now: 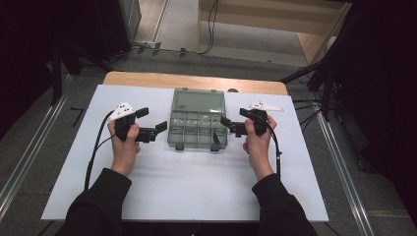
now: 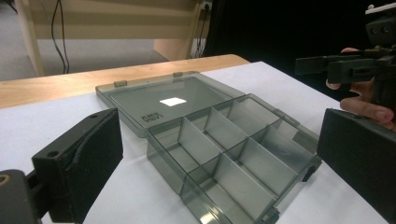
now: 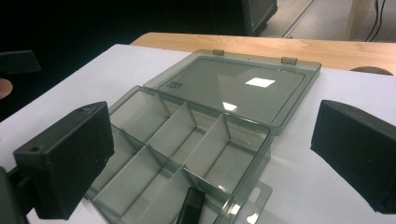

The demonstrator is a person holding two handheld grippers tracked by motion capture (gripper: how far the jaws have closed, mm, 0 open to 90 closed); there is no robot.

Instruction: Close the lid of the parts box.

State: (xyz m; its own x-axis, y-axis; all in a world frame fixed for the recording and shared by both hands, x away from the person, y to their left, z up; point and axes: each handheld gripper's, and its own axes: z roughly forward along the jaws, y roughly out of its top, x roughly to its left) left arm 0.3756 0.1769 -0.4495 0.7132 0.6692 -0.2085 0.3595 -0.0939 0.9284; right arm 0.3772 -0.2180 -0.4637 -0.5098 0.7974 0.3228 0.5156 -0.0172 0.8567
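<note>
Organizer box [image 1: 198,129], smoke-grey see-through plastic, one item. It lies at the middle of the white sheet [image 1: 187,191] that covers the wooden table [image 1: 196,81], set between the two grippers. Its lid [image 1: 198,101] is swung fully back and lies flat on the sheet on the far side, joined to the tray by two hinges. In the left gripper view a bright reflection sits on the lid [image 2: 170,100], and small raised lettering, too small to read, is near its corner. The tray [image 2: 233,149] is split by thin partitions into several compartments; those that can be seen hold nothing. Two dark latches hang on its near edge; in the right gripper view one latch [image 3: 191,205] stands at the near wall.

Left gripper [image 1: 150,124]: held in the person's left hand [image 1: 125,142], just left of the box, apart from it, jaws spread wide and holding nothing. A black cable trails from it toward the near edge of the table.

Right gripper [image 1: 228,123]: held in the right hand [image 1: 258,140], close against the box's right side; contact cannot be told. Jaws wide apart, nothing between them.

Both forearms are in dark sleeves [image 1: 98,201].
</note>
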